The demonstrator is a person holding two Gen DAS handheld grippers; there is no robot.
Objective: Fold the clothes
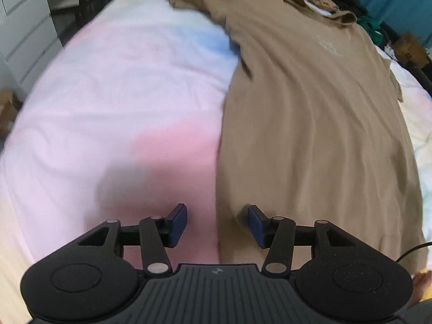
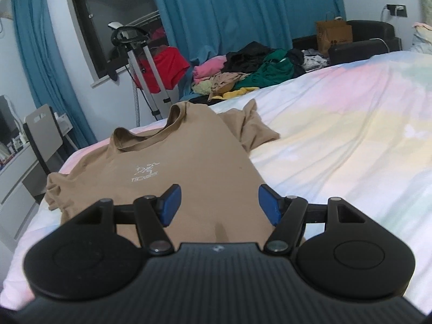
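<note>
A tan T-shirt [image 1: 310,113] lies flat, face up, on the pastel bedsheet [image 1: 113,102], collar at the far end. My left gripper [image 1: 217,224] is open and empty, hovering over the shirt's lower left edge near the hem. In the right wrist view the same tan T-shirt [image 2: 175,167] shows its white chest logo, with one sleeve crumpled at the right. My right gripper [image 2: 218,205] is open and empty above the shirt's lower right part.
A pile of mixed clothes [image 2: 248,73] lies at the far end of the bed. A brown paper bag [image 2: 333,35] and a black sofa [image 2: 364,40] stand behind. A chair [image 2: 43,132], white drawers [image 1: 24,35] and a steamer stand [image 2: 143,67] are at the left.
</note>
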